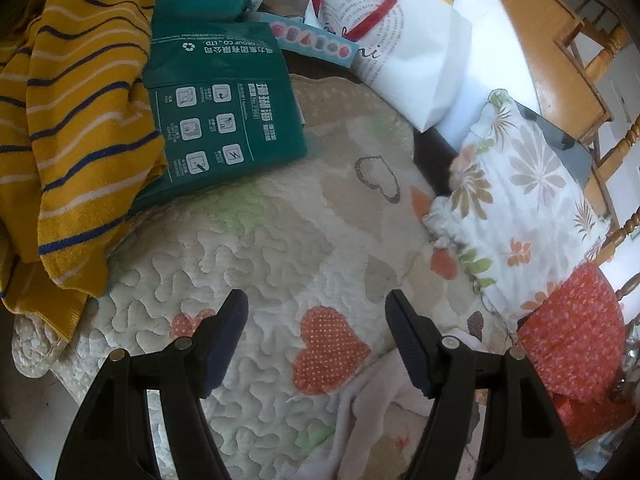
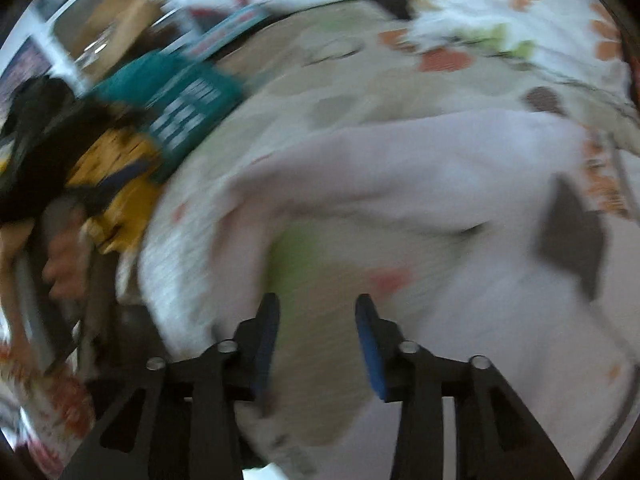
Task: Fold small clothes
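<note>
A pale pink small garment point(image 2: 420, 184) lies spread on the quilted heart-pattern cover point(image 1: 260, 248); the right wrist view is blurred by motion. Its edge shows at the bottom of the left wrist view point(image 1: 372, 408), by the right finger. My left gripper point(image 1: 316, 304) is open and empty above the quilt. My right gripper point(image 2: 316, 308) is open and empty, hovering over the quilt just in front of the pink garment. A mustard striped garment point(image 1: 80, 120) lies crumpled at the left; it also shows in the right wrist view point(image 2: 120, 184).
A green paper package point(image 1: 224, 116) lies beside the striped garment. A white paper bag point(image 1: 400, 52) sits at the back. A floral cushion point(image 1: 516, 208) and a red dotted cloth point(image 1: 576, 340) are at the right. Wooden chairs point(image 1: 580, 52) stand beyond.
</note>
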### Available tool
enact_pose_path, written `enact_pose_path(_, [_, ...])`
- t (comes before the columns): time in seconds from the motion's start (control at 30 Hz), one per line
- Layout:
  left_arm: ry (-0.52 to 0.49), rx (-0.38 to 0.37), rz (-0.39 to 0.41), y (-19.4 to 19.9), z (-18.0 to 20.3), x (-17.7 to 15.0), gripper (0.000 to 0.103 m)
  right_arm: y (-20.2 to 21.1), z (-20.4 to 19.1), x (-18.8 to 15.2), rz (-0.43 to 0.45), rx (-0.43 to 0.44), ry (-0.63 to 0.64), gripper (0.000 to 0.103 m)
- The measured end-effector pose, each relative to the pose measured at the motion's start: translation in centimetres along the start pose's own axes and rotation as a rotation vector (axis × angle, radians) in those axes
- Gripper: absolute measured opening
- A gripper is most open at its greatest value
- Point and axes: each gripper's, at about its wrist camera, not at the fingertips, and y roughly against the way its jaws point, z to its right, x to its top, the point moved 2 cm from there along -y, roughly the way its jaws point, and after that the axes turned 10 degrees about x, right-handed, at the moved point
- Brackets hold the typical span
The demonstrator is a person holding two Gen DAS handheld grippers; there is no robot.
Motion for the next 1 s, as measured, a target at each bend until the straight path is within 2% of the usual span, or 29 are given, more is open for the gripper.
enact_pose_path(0.1, [-0.012, 0.008, -0.002, -0.1, 0.2, -0.2, 0.07, -2.2, -2.0, -2.1, -0.06, 0.035, 0.048, 0.05])
enact_pose_path(0.17, [-0.013, 0.016, -0.003, -0.2, 0.2, -0.3, 0.07, -3.9, -2.5, -3.2, -0.091, -0.02, 0.089, 0.05])
enact_pose_path(0.23, [-0.017, 0.023, -0.011, -0.6, 0.5, -0.6, 0.07, -4.8, -2.5, -3.9, -0.103, -0.048, 0.104, 0.027])
enact_pose_path(0.27, [-0.019, 0.025, -0.015, -0.7, 0.7, -0.7, 0.07, -4.6, -2.5, -4.0, -0.101, -0.046, 0.099, 0.005])
enact_pose_path(0.3, [-0.022, 0.026, -0.021, -0.9, 1.0, -0.8, 0.07, -4.2, -2.2, -3.7, -0.102, -0.022, 0.077, 0.005])
enact_pose_path(0.4, [-0.046, 0.014, -0.032, -1.5, 2.5, -1.4, 0.07, 0.1, -1.3, -1.9, -0.003, 0.001, 0.023, 0.005])
enact_pose_path(0.47, [-0.08, -0.002, -0.044, -1.8, 4.3, -2.2, 0.07, 4.6, 0.0, -0.7, 0.079, 0.0, -0.016, 0.005])
enact_pose_path(0.57, [-0.14, -0.028, -0.066, -2.4, 7.1, -3.6, 0.07, 11.5, 3.4, 0.3, 0.184, -0.047, -0.084, 0.005])
enact_pose_path(0.63, [-0.195, -0.054, -0.089, -2.8, 9.6, -5.1, 0.07, 16.3, 6.9, 0.1, 0.239, -0.112, -0.15, 0.005])
enact_pose_path(0.67, [-0.225, -0.064, -0.102, -3.0, 10.9, -5.8, 0.07, 18.8, 9.1, -0.3, 0.263, -0.173, -0.185, 0.005])
enact_pose_path(0.77, [-0.288, -0.083, -0.124, -3.5, 13.9, -7.7, 0.07, 23.8, 15.2, -1.7, 0.286, -0.314, -0.304, 0.005])
enact_pose_path(0.83, [-0.334, -0.097, -0.139, -3.9, 16.1, -9.0, 0.07, 26.4, 20.4, -2.9, 0.269, -0.473, -0.391, 0.007])
enact_pose_path(0.93, [-0.383, -0.099, -0.16, -4.4, 18.6, -10.8, 0.07, 28.0, 25.5, -4.5, 0.188, -0.713, -0.469, 0.009])
enact_pose_path(0.97, [-0.396, -0.099, -0.169, -4.7, 19.3, -11.3, 0.071, 28.6, 26.2, -4.9, 0.197, -0.731, -0.481, 0.009])
enact_pose_path(1.0, [-0.406, -0.097, -0.177, -4.9, 19.7, -11.8, 0.071, 29.1, 26.2, -5.1, 0.223, -0.71, -0.476, 0.021])
